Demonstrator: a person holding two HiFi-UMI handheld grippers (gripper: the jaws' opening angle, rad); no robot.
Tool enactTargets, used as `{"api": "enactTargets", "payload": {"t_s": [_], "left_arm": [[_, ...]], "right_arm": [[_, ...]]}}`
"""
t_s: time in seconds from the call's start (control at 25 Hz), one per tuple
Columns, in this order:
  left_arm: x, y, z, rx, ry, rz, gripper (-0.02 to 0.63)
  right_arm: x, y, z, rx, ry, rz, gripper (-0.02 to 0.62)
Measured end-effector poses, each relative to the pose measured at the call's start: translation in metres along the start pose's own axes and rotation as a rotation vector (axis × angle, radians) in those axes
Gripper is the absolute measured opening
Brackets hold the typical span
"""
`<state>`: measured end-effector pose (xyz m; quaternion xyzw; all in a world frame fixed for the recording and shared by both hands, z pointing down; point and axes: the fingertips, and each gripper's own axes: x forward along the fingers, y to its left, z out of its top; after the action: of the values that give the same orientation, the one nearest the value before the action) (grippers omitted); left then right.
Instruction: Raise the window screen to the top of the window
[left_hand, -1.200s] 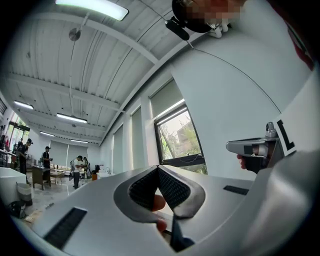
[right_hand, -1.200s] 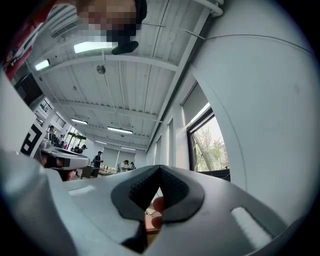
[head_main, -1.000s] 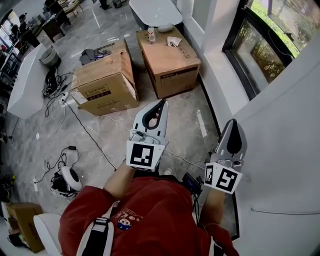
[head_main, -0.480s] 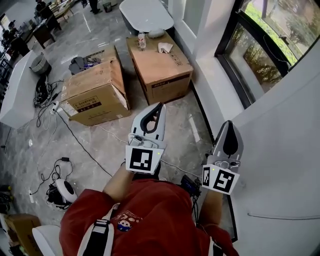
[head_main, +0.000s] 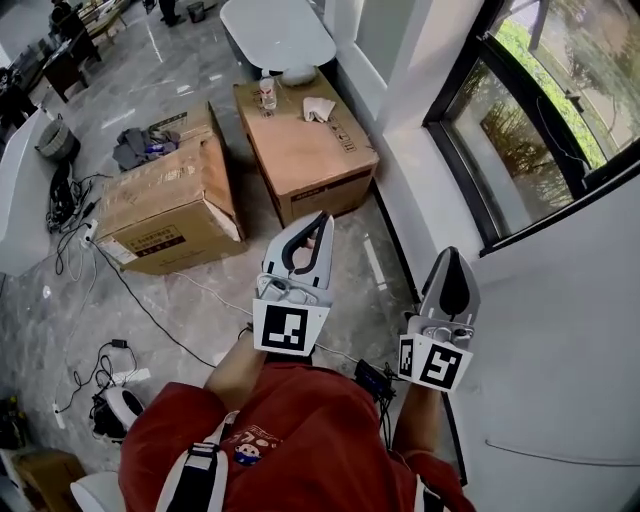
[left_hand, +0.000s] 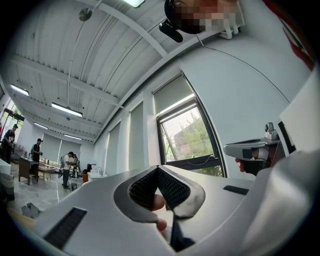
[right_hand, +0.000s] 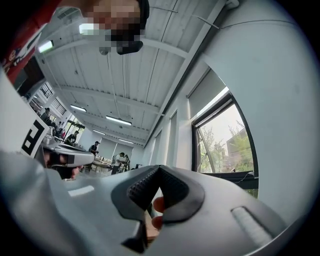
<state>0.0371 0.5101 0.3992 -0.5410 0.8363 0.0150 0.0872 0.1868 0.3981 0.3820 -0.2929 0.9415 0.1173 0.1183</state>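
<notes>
Over by the window wall: the person has carried both grippers closer in the last second. The window (head_main: 530, 110) now takes up more of the head view's top right, and the nearer cardboard box (head_main: 165, 205) and farther cardboard box (head_main: 305, 140) have slid off toward the upper left.
Left gripper (head_main: 322, 218): clenched tight, nothing between the jaws, held out in the air short of the window.
Right gripper (head_main: 452, 255): same deal, jaws pressed together on nothing, near the white wall (head_main: 570, 330).
Window screen (left_hand: 172, 92): looks to be the grey panel across the upper part of the window; both grippers are well apart from it.
What it means: this is just the walk-up, and raising hasn't started. The jaws would probably need to open before they can take hold of anything.
Writing: there's dark print on the nearer cardboard box's side and small symbols on the farther cardboard box, too small to read. The marker cube (head_main: 290, 328) shows only black-and-white squares, no words.
</notes>
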Motion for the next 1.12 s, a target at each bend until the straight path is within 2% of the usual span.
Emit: {"api": "enactTargets", "payload": {"t_s": [0.36, 0.64, 1.12], "left_arm": [[0.081, 0.061, -0.017, -0.022, 0.007, -0.036, 0.005], [0.120, 0.094, -0.025, -0.038, 0.000, -0.031, 0.005], [0.188, 0.087, -0.046, -0.016, -0.002, -0.086, 0.005]], "right_arm": [[0.092, 0.012, -0.022, -0.022, 0.041, -0.037, 0.009], [0.134, 0.022, -0.029, -0.061, 0.065, -0.041, 0.009], [0.180, -0.015, -0.069, -0.026, 0.062, -0.096, 0.009]]}}
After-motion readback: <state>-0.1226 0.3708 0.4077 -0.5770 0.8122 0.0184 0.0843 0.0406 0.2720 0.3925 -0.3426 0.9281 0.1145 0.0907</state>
